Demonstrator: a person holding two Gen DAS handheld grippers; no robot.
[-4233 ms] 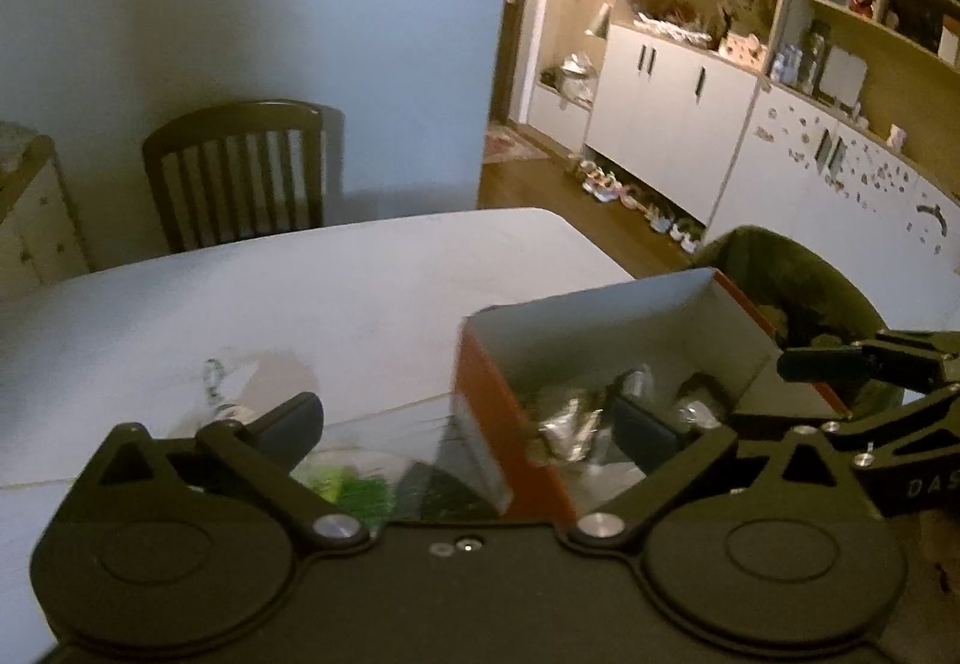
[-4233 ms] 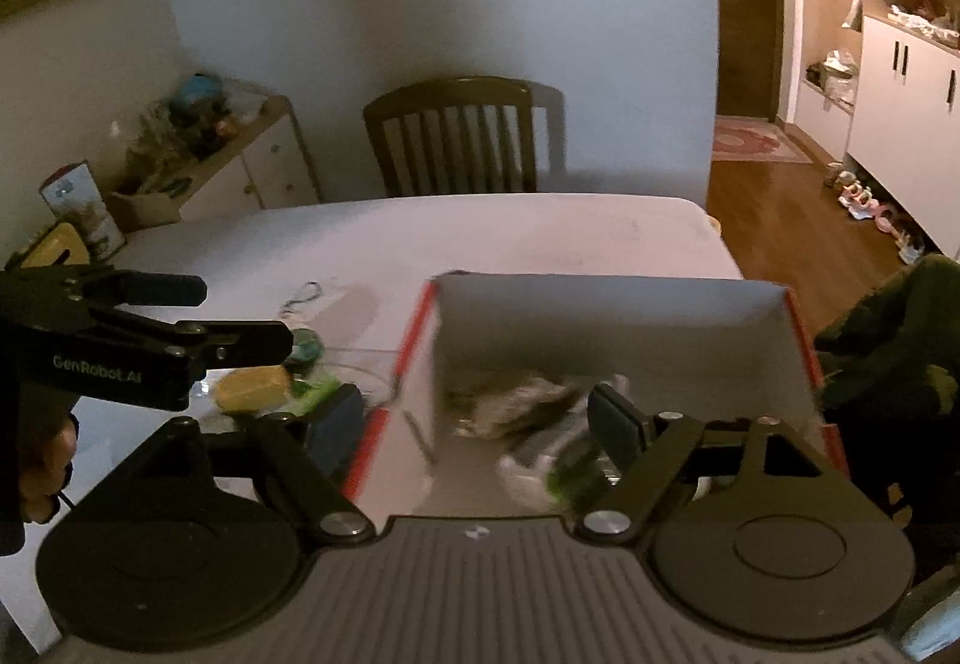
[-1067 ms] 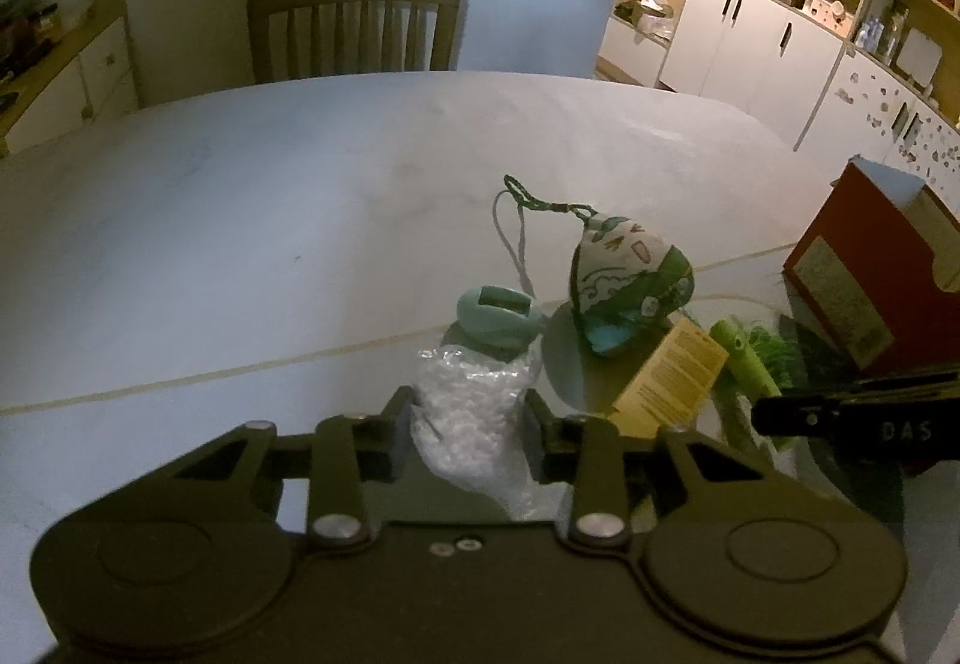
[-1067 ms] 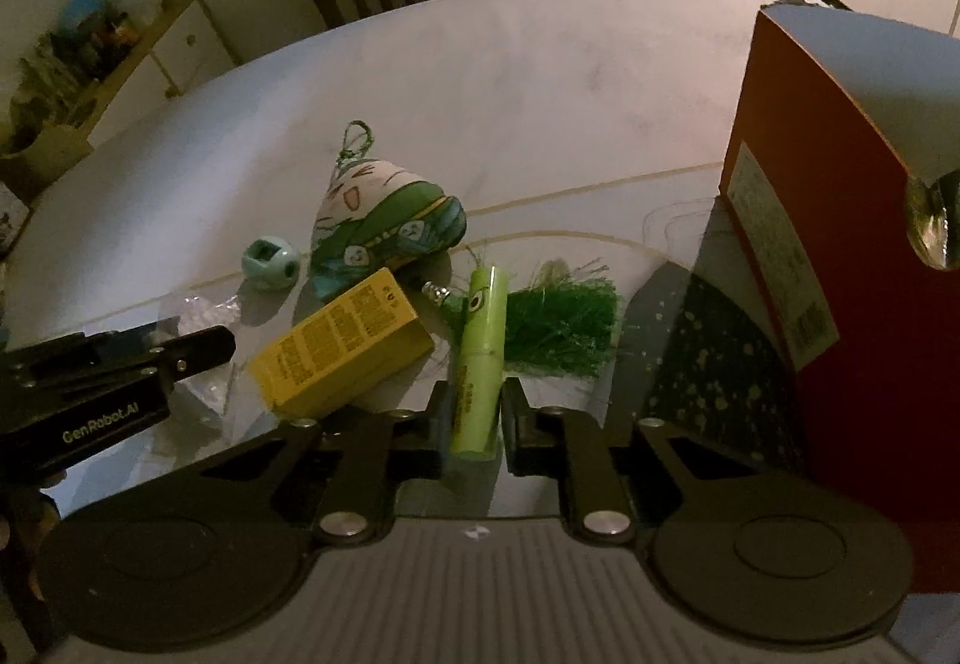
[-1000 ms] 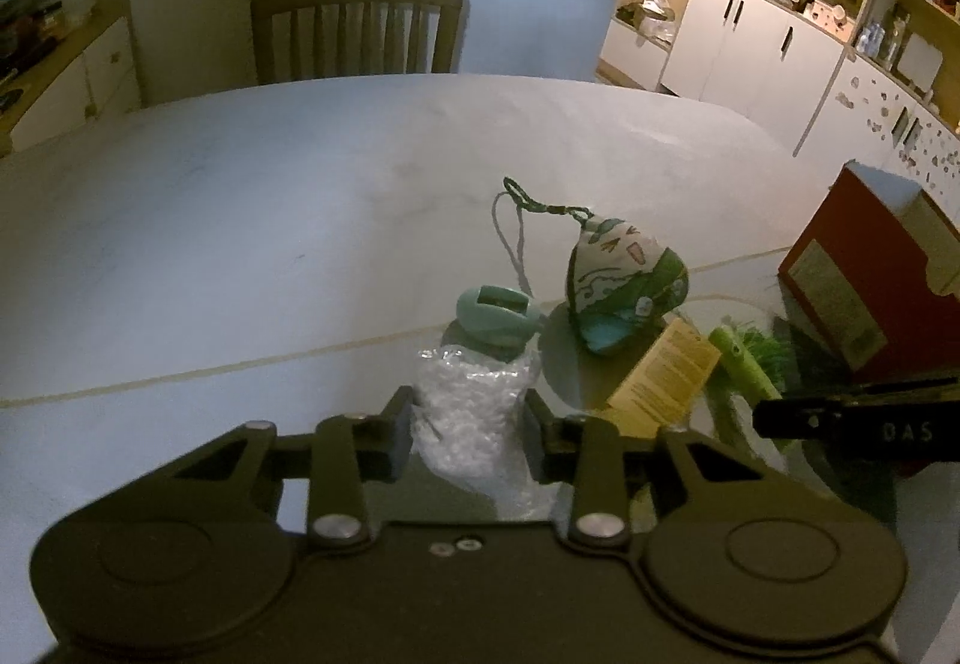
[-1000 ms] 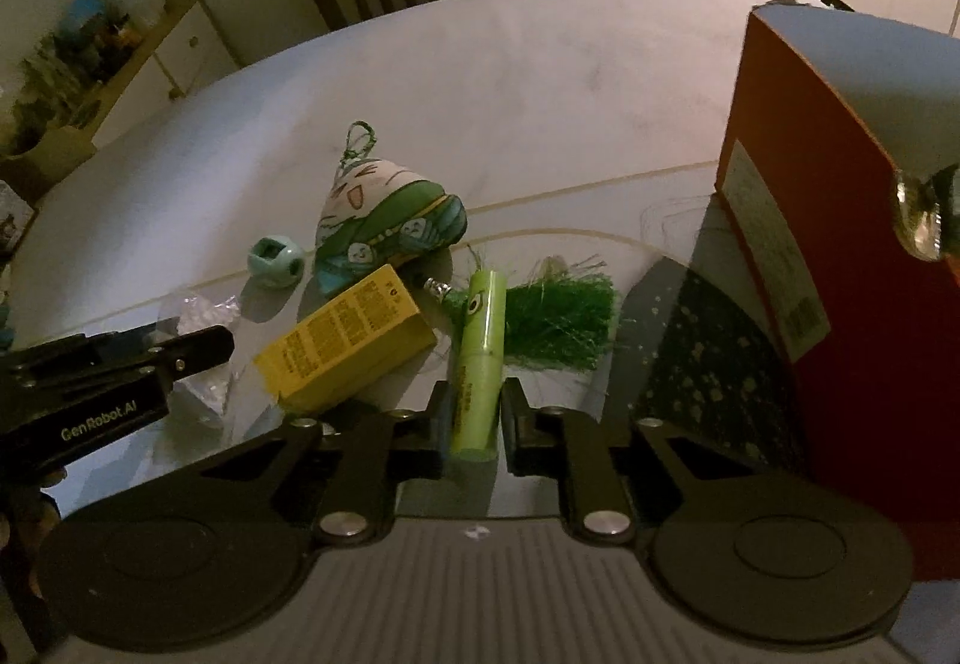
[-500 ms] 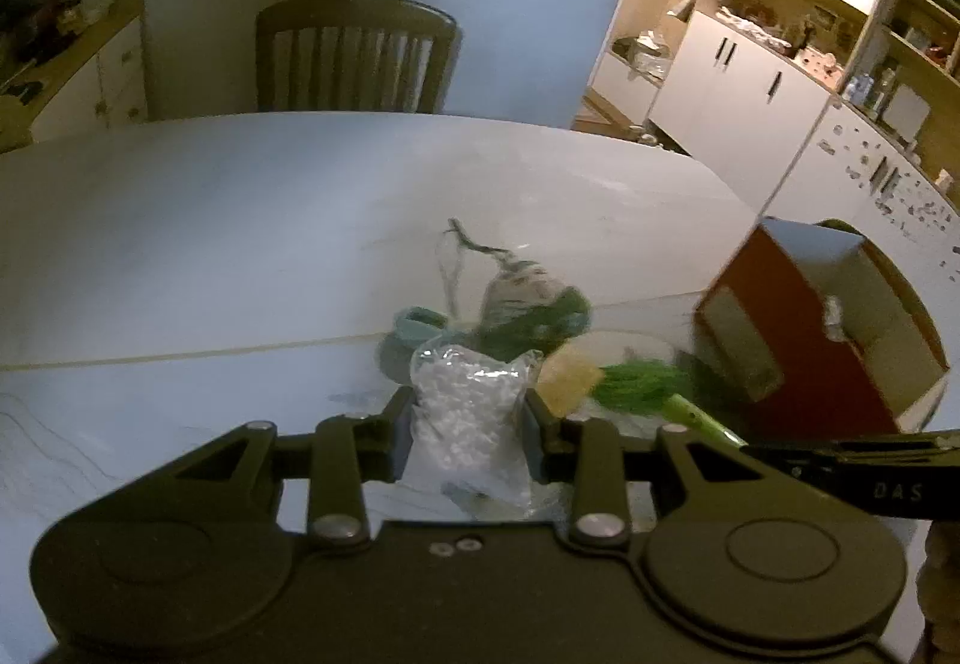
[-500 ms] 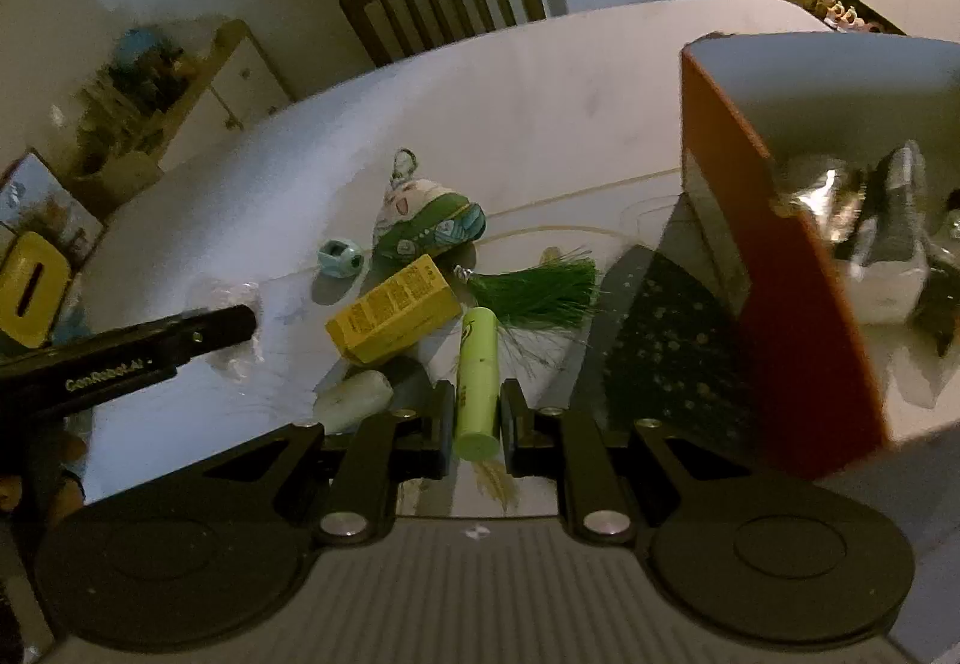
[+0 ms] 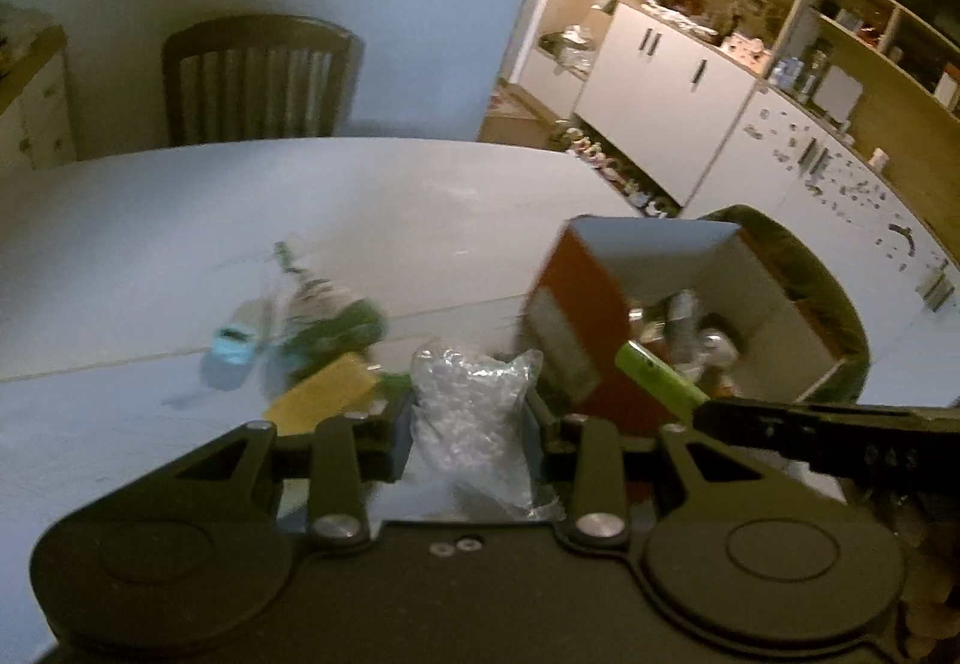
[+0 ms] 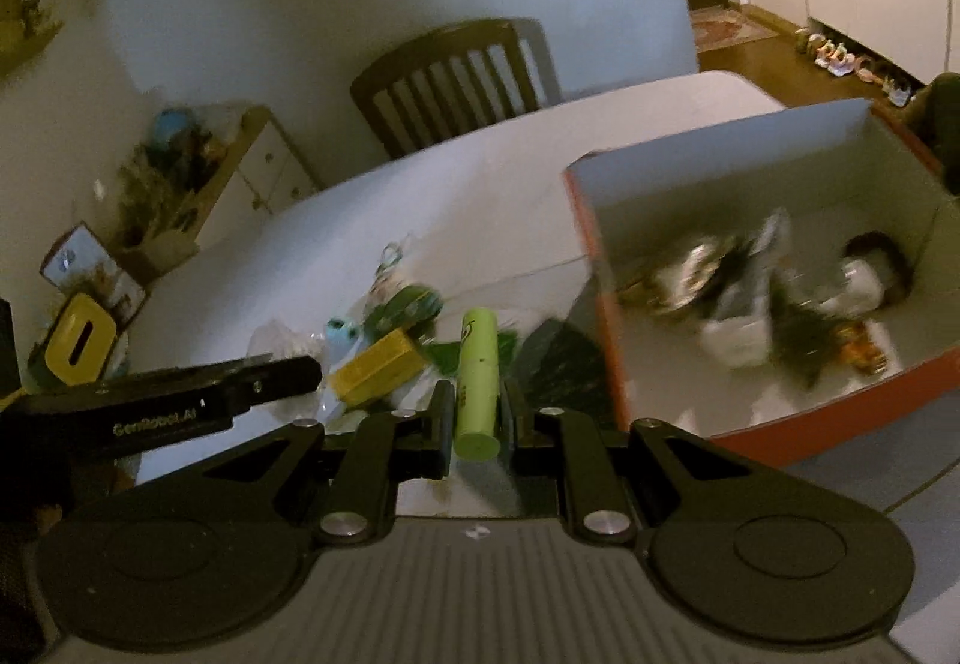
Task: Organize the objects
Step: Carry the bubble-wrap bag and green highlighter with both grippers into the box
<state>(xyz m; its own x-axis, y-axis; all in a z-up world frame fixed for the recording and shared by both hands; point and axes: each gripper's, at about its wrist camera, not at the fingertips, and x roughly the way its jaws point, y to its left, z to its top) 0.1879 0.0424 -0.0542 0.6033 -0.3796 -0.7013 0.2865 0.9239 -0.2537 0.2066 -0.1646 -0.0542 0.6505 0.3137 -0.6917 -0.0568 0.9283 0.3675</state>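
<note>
My left gripper (image 9: 468, 424) is shut on a clear plastic bag of white beads (image 9: 471, 412), held above the table left of the red box (image 9: 576, 304). My right gripper (image 10: 475, 418) is shut on a light green tube (image 10: 477, 364), lifted beside the red box (image 10: 606, 340), whose grey inside holds several wrapped items. The green tube (image 9: 660, 379) also shows in the left wrist view, at the box's near edge. On the white table (image 9: 180, 220) lie a yellow carton (image 10: 378, 364), a green patterned pouch (image 9: 330, 322) and a small teal piece (image 9: 234, 346).
A wooden chair (image 9: 258, 76) stands at the table's far side. A low cabinet with clutter (image 10: 198, 172) is at the left. White cupboards (image 9: 660, 94) line the right wall. A dark green cushion (image 9: 810, 274) sits behind the box.
Both grippers have risen and swung right toward the red box, each carrying its object. The box's inside now shows in both views.
</note>
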